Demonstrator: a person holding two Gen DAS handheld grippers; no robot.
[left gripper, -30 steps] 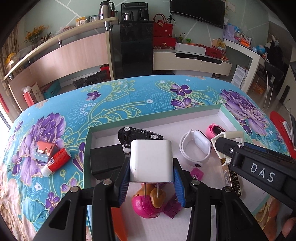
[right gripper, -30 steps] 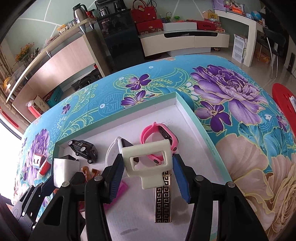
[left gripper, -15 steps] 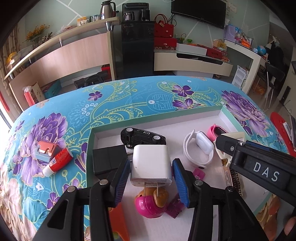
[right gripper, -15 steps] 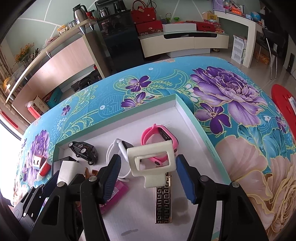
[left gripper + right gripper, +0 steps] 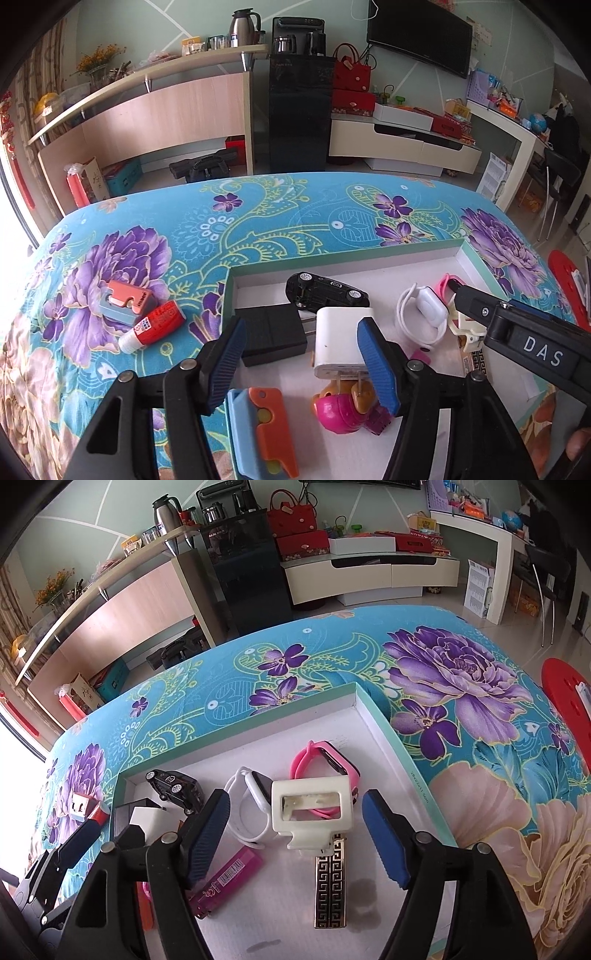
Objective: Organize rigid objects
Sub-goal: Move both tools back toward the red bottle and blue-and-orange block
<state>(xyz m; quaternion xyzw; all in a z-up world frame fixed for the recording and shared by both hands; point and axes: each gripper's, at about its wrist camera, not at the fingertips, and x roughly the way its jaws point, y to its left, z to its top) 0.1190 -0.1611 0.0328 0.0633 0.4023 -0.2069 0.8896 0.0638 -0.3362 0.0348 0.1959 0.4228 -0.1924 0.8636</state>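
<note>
A shallow white tray (image 5: 413,251) (image 5: 384,716) with a green rim lies on the flowered cloth. My left gripper (image 5: 303,365) is open; a white charger plug (image 5: 341,345) lies in the tray between its fingers, beside a black box (image 5: 271,334). My right gripper (image 5: 295,842) is open; a cream hair claw clip (image 5: 312,812) lies between its fingers, on a gold-patterned lighter (image 5: 330,882). A black toy car (image 5: 325,291) (image 5: 175,788), a white watch (image 5: 421,317) (image 5: 255,808) and a pink watch (image 5: 325,771) also lie in the tray.
A pink lighter (image 5: 225,882), a pink ball toy (image 5: 343,410) and an orange and blue item (image 5: 262,428) sit near the tray's front. Outside on the left lie an orange and blue clip (image 5: 125,299) and a red tube (image 5: 155,325).
Both grippers opened and let go: the left released the white charger plug, the right released the cream claw clip. Both items now rest in the tray and both grippers have drawn back slightly.
</note>
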